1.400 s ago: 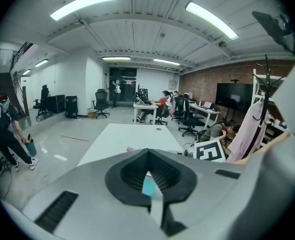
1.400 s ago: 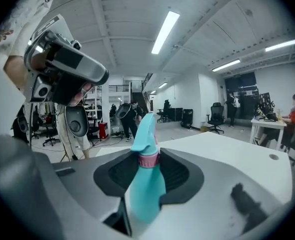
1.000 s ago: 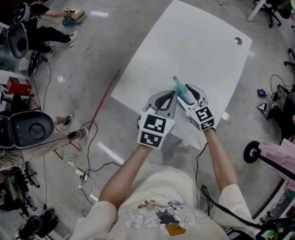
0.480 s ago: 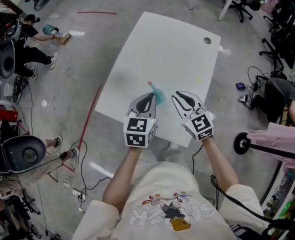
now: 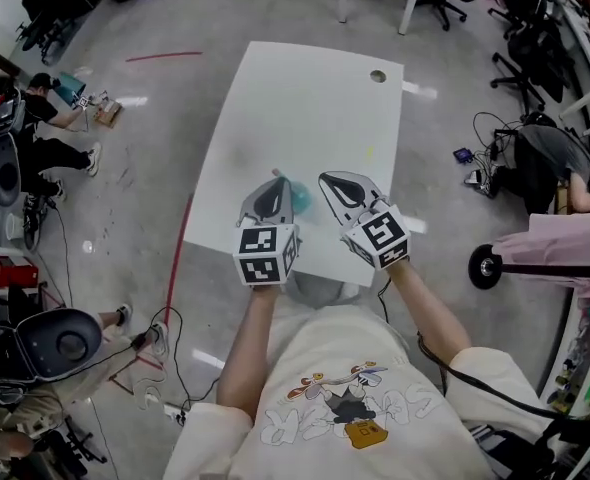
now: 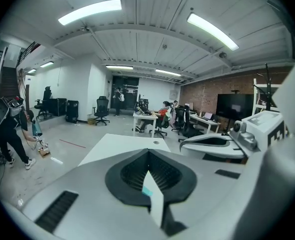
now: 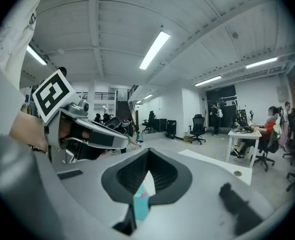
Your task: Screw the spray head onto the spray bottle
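Spray bottle (image 5: 300, 196), teal, pinched in left gripper (image 5: 277, 183); right gripper (image 5: 327, 180) jaws closed, just beside, apart.

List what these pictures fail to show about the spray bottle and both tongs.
1. Spray bottle: in the head view it is mostly covered by the left tongs gripping it, and too small. Whether the spray head is on cannot be told.
2. Left gripper view: the tongs' own body hides all but a teal sliver.
3. Right tongs: the right gripper view shows a teal-and-pink sliver low in the slit. Gripped or merely beyond is unclear.
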The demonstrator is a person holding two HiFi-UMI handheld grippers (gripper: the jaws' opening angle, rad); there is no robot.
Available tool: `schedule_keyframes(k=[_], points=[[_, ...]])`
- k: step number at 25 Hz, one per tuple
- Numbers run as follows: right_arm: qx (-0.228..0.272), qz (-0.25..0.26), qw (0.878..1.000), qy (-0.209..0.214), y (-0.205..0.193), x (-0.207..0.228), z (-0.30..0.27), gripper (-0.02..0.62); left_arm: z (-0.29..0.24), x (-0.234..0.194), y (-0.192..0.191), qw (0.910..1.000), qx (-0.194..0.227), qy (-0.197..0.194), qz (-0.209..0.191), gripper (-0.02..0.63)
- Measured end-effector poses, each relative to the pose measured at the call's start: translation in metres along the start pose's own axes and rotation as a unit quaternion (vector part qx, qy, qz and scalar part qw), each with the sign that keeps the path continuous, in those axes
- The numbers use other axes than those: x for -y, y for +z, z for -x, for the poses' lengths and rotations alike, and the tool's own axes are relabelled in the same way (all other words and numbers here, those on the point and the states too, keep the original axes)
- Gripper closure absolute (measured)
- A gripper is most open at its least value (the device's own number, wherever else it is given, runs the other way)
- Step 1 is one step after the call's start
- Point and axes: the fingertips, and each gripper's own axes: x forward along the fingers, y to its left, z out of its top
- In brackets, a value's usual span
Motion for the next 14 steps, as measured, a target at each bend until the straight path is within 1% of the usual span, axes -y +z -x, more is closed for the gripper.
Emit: schedule_keyframes(k=[6, 14], points=[[0.011, -0.034, 0.999, -0.007, 0.005, 0.000, -0.002, 0.590, 0.000, 0.003, 0.003, 1.0000, -0.005, 0.005, -0.007, 0.600], [0.010, -0.043, 0.999, -0.006, 0.000, -0.011, -0.005, 0.591, 0.001, -0.001, -0.005, 0.9999, -0.003, 0.009, -0.008, 0.600]])
